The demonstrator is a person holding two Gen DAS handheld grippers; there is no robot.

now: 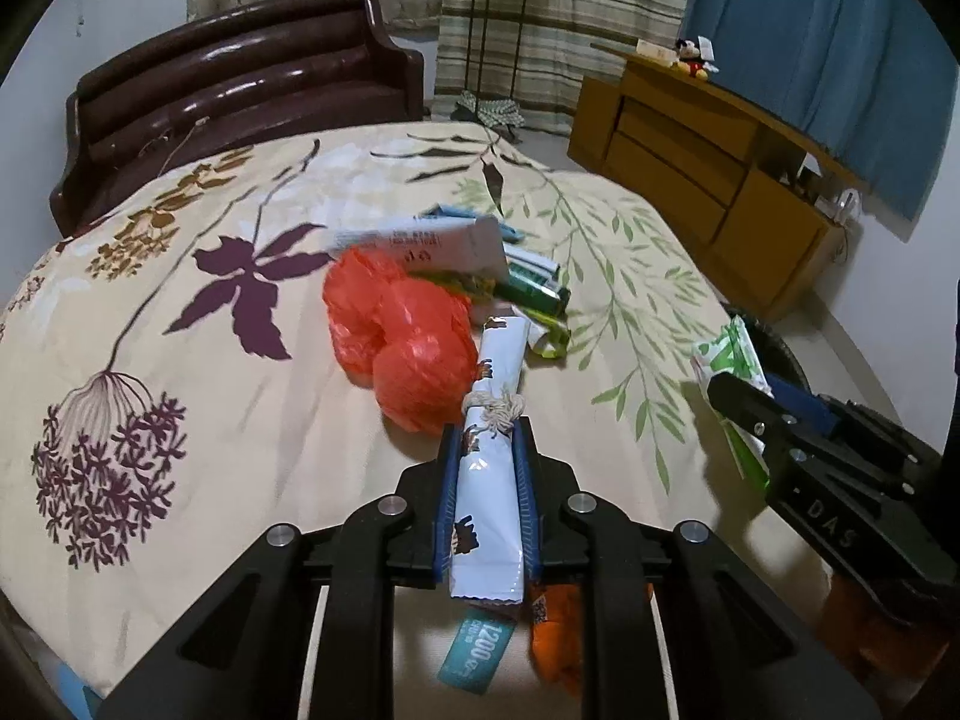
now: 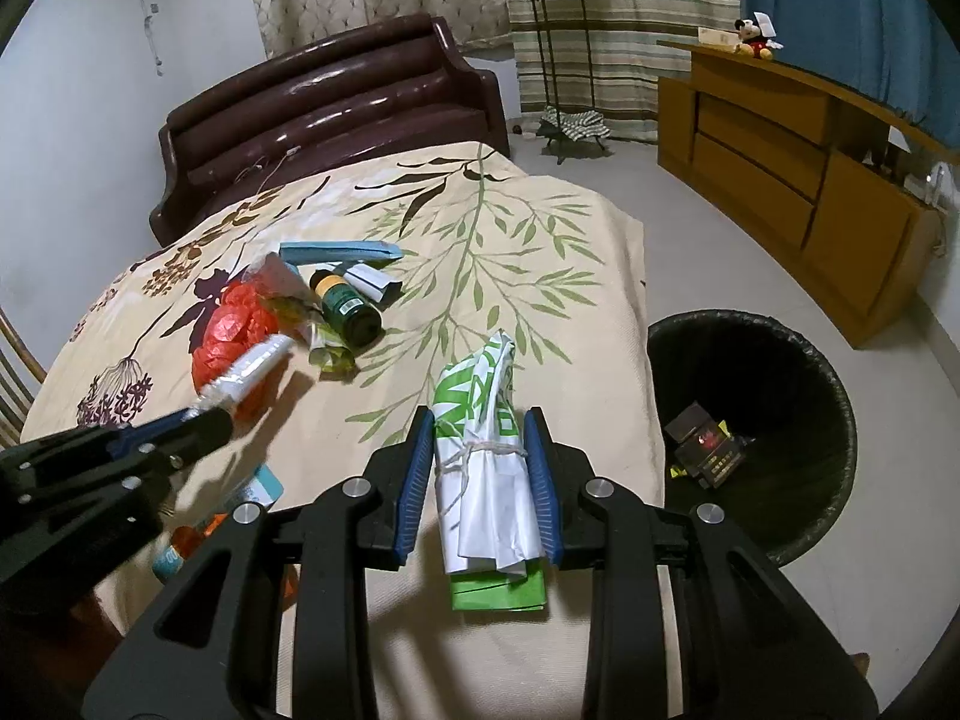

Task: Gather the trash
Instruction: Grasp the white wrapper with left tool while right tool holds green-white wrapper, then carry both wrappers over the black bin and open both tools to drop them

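Observation:
My left gripper (image 1: 487, 441) is shut on a rolled white wrapper tied with string (image 1: 489, 450), held above the bed; it also shows in the right wrist view (image 2: 246, 369). My right gripper (image 2: 480, 429) is shut on a rolled green-and-white bag tied with string (image 2: 480, 420), held over the bed's right side; it also shows in the left wrist view (image 1: 729, 354). More trash lies mid-bed: a crumpled orange plastic bag (image 1: 396, 330), a dark green bottle (image 2: 351, 309), a white tube (image 1: 420, 246), a blue box (image 2: 342, 251). A black trash bin (image 2: 780, 336) stands on the floor right of the bed.
The bed (image 2: 540, 228) has a floral cover and a dark brown headboard (image 2: 336, 102). A teal ticket (image 1: 477, 654) and an orange wrapper (image 1: 555, 630) lie under my left gripper. A wooden dresser (image 2: 798, 144) stands at the right. The bin holds a dark box (image 2: 711, 444).

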